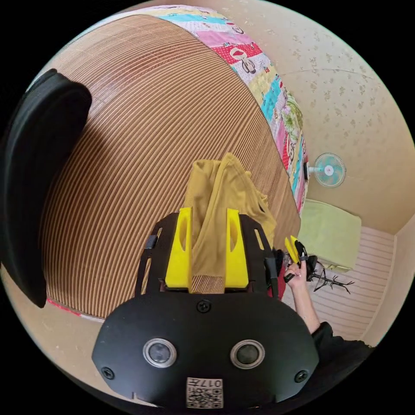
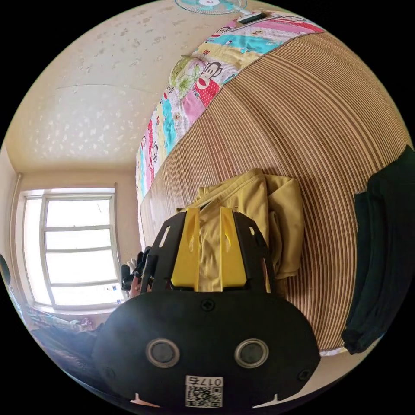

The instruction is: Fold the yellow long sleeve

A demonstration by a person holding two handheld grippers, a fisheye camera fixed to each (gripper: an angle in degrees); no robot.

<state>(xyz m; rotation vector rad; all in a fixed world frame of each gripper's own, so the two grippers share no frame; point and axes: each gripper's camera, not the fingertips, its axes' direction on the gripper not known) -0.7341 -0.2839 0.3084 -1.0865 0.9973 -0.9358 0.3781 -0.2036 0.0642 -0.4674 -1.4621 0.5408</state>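
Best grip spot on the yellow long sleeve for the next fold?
Probably the ribbed cuff end for the left claw, and a folded edge of the yellow long sleeve for the right claw. Come in low along the striped mat: the cloth lies bunched and layered.

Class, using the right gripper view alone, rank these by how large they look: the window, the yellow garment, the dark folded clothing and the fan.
1. Window
2. Dark folded clothing and yellow garment: look alike in size; both are partly hidden, so unranked.
3. Fan: smallest, cut off by the picture's edge.
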